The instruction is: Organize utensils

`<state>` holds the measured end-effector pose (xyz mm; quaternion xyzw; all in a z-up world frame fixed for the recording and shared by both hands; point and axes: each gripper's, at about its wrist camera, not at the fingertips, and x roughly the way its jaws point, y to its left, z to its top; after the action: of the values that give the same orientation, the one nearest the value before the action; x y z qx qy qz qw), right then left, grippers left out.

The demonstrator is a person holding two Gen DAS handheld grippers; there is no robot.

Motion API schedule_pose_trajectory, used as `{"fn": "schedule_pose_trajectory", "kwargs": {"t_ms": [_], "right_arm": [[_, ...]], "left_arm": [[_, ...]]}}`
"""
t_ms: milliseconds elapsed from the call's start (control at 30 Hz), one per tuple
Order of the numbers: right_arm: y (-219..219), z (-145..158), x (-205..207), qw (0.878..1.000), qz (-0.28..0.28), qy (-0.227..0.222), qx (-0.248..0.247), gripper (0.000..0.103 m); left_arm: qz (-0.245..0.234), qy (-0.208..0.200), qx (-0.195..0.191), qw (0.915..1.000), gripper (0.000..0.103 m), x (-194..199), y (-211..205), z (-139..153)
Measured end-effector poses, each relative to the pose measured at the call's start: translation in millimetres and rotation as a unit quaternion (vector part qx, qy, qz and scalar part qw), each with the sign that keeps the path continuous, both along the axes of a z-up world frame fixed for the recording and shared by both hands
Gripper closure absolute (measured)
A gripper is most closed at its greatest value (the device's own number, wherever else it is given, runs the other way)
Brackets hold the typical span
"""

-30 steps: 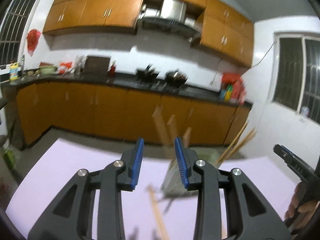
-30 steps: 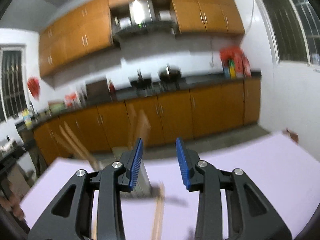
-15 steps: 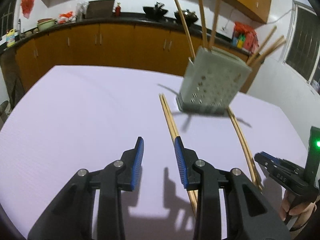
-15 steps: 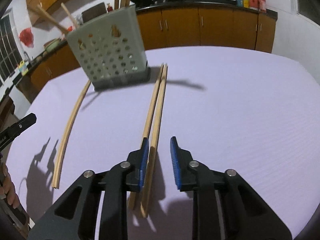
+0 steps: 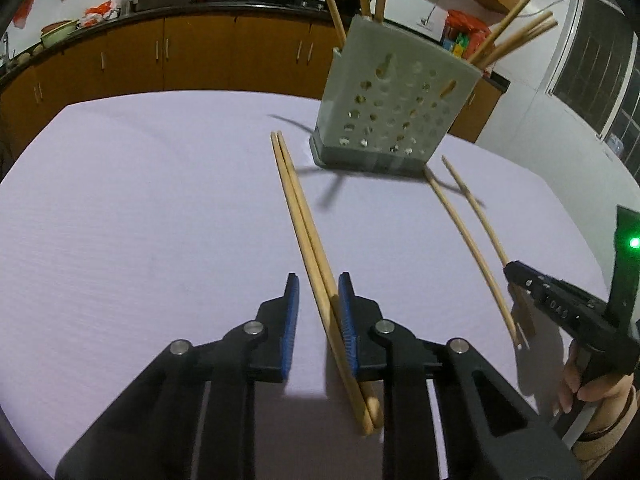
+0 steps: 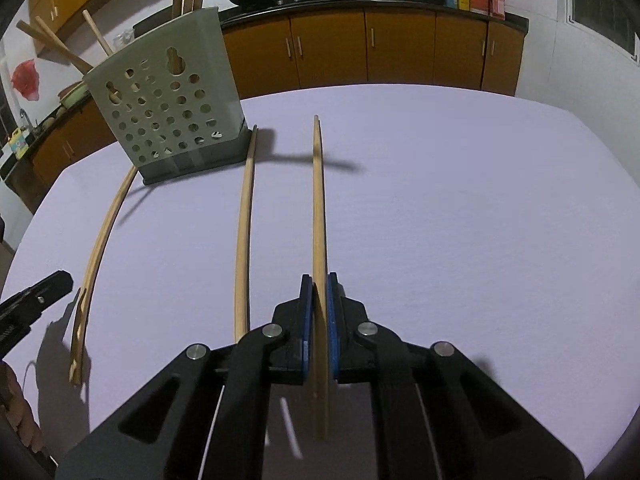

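Left tool (image 5: 316,312): blue-padded fingers spread, released. A touching pair of light wooden chopsticks (image 5: 304,220) lies flat on the lilac-covered desk (image 5: 140,200) and runs between the fingers, hard against the right pad (image 5: 347,316), clear of the left one. Nothing gripped. Pair's far tips end just left of the holder base.

Pale grey perforated plastic utensil holder (image 5: 394,96) stands on a darker grey base, mid-desk, far side. Several wooden chopsticks (image 5: 516,36) stick up out of it, leaning outward both ways.

Right of the holder base in the left wrist view: two more chopsticks, slightly apart. One loose single chopstick (image 6: 244,240) lies on the desk, far tip touching the base corner, near end beside the right tool's left finger.

Right tool (image 6: 319,320): clenched on a single wooden chopstick (image 6: 318,200), pads pinching it near the butt end, shaft pointing away toward the far desk edge. Whether its far tip is off the surface: can't tell.
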<state>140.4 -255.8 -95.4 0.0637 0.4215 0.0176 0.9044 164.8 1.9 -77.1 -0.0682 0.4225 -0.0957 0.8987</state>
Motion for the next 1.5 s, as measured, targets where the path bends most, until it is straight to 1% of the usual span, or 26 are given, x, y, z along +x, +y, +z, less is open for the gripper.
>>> {"fn": "schedule_pose_trajectory", "kwargs": {"t_ms": [133, 333, 467, 533, 667, 767, 900, 1067, 1267, 1500], "right_arm": [[-1, -1, -1, 1.0, 0.0, 0.0, 0.002, 0.095], [-3, -1, -3, 1.0, -0.005, -0.001, 0.001, 0.095], [2, -1, -5, 1.0, 0.011, -0.001, 0.003, 0.095], [4, -1, -6, 1.0, 0.015, 0.0, 0.001, 0.095], [3, 0, -3, 1.0, 0.016, 0.0, -0.007, 0.095], [-1, 0, 4, 1.0, 0.006, -0.001, -0.017, 0.095], [-12, -1, 10, 1.0, -0.011, -0.001, -0.014, 0.095], [-15, -2, 10, 1.0, -0.011, -0.001, -0.01, 0.095], [-14, -2, 9, 1.0, -0.011, -0.001, -0.009, 0.095], [-15, -2, 8, 1.0, -0.011, -0.001, -0.008, 0.095]], "left_arm": [[-0.001, 0.013, 0.012, 0.9998, 0.086, 4, -2, -8], [0.003, 0.013, 0.039, 0.9992, 0.087, 9, -5, -10], [0.003, 0.009, 0.048, 0.9988, 0.087, 11, -8, -10], [0.005, 0.008, 0.052, 0.9986, 0.091, 11, -7, -10], [0.019, 0.008, 0.051, 0.9985, 0.095, 15, 6, -10], [0.04, 0.009, 0.054, 0.9977, 0.095, 18, 24, -9], [0.059, 0.011, 0.046, 0.9971, 0.095, 20, 43, -9], [0.059, 0.011, 0.039, 0.9974, 0.094, 20, 49, -7], [0.059, 0.013, 0.018, 0.998, 0.094, 22, 52, -9], [0.06, 0.013, 0.017, 0.998, 0.094, 23, 51, -10]]}}
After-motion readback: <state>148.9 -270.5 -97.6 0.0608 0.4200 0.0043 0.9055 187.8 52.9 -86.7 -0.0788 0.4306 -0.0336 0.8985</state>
